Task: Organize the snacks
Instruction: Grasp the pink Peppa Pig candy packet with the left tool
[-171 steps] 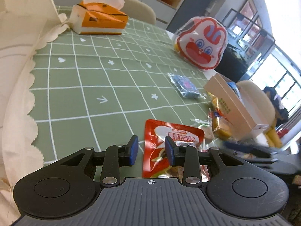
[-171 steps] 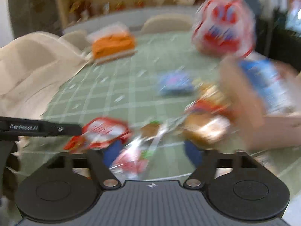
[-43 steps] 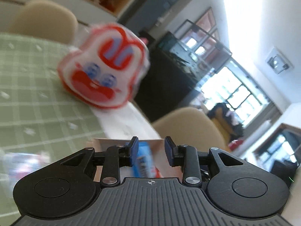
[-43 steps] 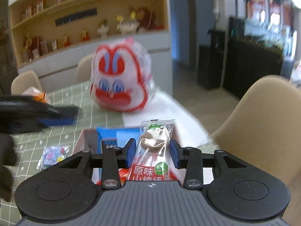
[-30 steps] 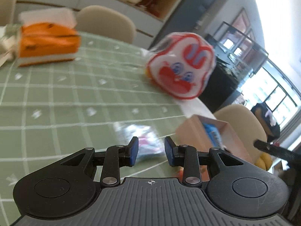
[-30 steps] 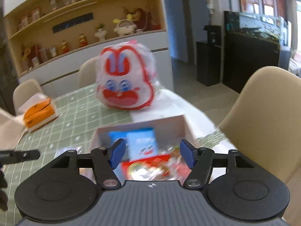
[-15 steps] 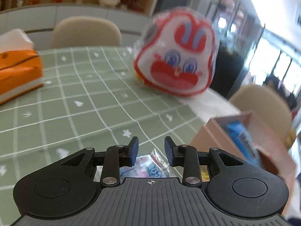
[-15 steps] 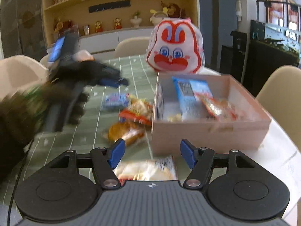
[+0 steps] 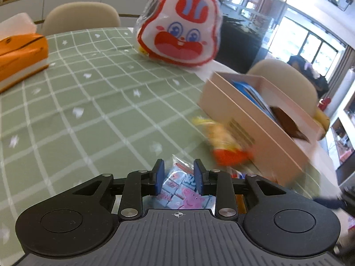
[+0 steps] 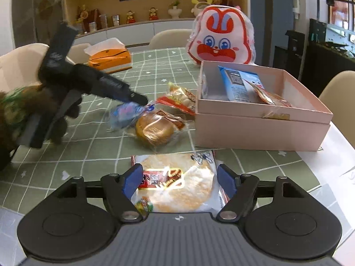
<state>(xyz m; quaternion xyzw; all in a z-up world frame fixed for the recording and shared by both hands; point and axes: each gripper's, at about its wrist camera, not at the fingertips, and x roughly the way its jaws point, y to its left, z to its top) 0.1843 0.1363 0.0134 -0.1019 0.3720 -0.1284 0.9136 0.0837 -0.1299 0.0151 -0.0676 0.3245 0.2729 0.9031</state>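
My left gripper point(image 9: 178, 176) straddles a blue cartoon-pig candy packet point(image 9: 184, 190) lying on the green checked tablecloth. Its jaws are closing and the packet sits between the pads, which do not clearly press on it. The right wrist view shows that gripper's tip point(image 10: 142, 99) at the same blue packet point(image 10: 126, 112). My right gripper point(image 10: 178, 180) is opening over a flat clear packet with a round cracker point(image 10: 177, 186), which lies on the table between the fingers. The pink box point(image 10: 255, 130) holds a blue packet point(image 10: 239, 84) and a red one point(image 10: 270, 97).
A wrapped round bun point(image 10: 155, 130) and an orange-yellow snack packet point(image 10: 179, 97) lie left of the box. A big rabbit-face bag point(image 10: 219, 42) stands behind it, and an orange tissue box point(image 10: 108, 61) at the far left. A gloved hand point(image 10: 55, 110) holds the left gripper.
The left gripper has dropped onto the blue packet, which now sits between its pads. The right gripper has come lower over the flat cracker packet and its fingers stand wider apart.
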